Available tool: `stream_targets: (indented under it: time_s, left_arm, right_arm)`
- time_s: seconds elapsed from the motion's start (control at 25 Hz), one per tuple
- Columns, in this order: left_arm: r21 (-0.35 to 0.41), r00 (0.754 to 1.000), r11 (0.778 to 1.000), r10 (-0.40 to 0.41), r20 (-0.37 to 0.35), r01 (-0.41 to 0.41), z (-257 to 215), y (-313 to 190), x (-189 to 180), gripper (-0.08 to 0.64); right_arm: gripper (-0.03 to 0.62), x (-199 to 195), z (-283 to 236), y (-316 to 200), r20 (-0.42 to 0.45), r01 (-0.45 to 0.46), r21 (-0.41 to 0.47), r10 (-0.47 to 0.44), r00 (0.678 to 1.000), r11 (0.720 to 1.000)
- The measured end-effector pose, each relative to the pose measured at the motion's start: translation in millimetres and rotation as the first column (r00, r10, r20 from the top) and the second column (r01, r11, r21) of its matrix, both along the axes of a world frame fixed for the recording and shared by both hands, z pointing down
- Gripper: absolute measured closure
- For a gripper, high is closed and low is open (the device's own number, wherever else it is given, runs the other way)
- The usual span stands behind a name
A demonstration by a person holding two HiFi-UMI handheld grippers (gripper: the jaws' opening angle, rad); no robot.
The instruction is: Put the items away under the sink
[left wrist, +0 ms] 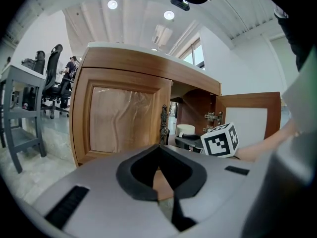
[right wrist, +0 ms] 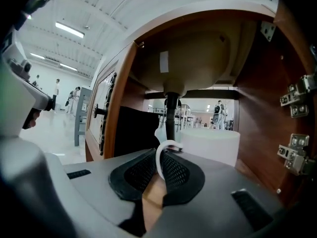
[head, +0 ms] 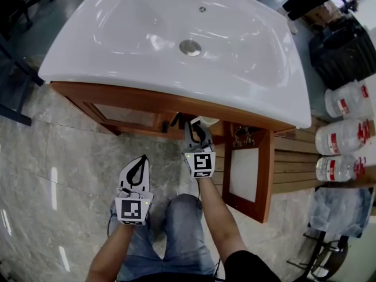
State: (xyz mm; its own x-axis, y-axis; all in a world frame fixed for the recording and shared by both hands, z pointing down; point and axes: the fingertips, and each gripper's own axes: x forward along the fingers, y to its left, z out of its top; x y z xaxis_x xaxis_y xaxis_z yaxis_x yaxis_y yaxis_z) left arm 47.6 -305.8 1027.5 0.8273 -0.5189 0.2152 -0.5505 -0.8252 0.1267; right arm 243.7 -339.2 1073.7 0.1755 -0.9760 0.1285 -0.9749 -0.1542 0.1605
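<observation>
Right gripper view shows us the right gripper (right wrist: 159,155) pinching the thin white loop handle (right wrist: 167,142), the sensible hold on a tub (right wrist: 210,144) we judge light, stiff and slick, just inside the open cabinet (right wrist: 257,108) under the sink (head: 117,34); our left gripper (left wrist: 159,150) hangs pressed together, empty.

White round tub (right wrist: 210,145), upright, inside open under-sink cabinet (right wrist: 255,98), thin white handle (right wrist: 159,158) raised

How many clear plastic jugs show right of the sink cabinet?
3, in a column at the head view's right edge: top jug, middle jug, bottom jug. More may be cut off past that edge.
</observation>
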Motion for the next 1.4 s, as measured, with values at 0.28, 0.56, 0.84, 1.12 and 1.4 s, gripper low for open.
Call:
stream_targets:
  time_s: [0.28, 0.56, 0.84, 1.12, 1.4]
  left_arm:
    - [-0.004, 1.000, 1.000, -0.003, 0.021, 0.003, -16, -2, -5, 0.555]
    - [-0.038, 0.999, 0.999, -0.007, 0.049, 0.009, -102, 14, -24, 0.555]
    - [-0.083, 0.997, 0.997, 0.002, 0.078, 0.004, -241, 42, -51, 0.555]
    - [-0.093, 0.997, 0.996, 0.014, 0.082, -0.007, -389, 65, -80, 0.555]
    - [-0.033, 1.000, 0.999, 0.013, 0.008, -0.013, -521, 70, -91, 0.555]
  right_arm:
    - [0.448, -5, -6, 24, 0.037, -0.068, -0.028, 0.069, 0.997, 0.997]
    - [0.376, -57, -72, 97, 0.134, -0.084, -0.131, 0.101, 0.986, 0.988]
    - [0.376, -114, -245, 159, 0.209, -0.043, -0.123, 0.068, 0.976, 0.991]
    - [0.499, -148, -419, 206, 0.162, 0.012, -0.099, 0.004, 0.987, 0.995]
    - [0.572, -146, -580, 223, 0.123, 0.012, 0.042, -0.017, 0.992, 0.999]
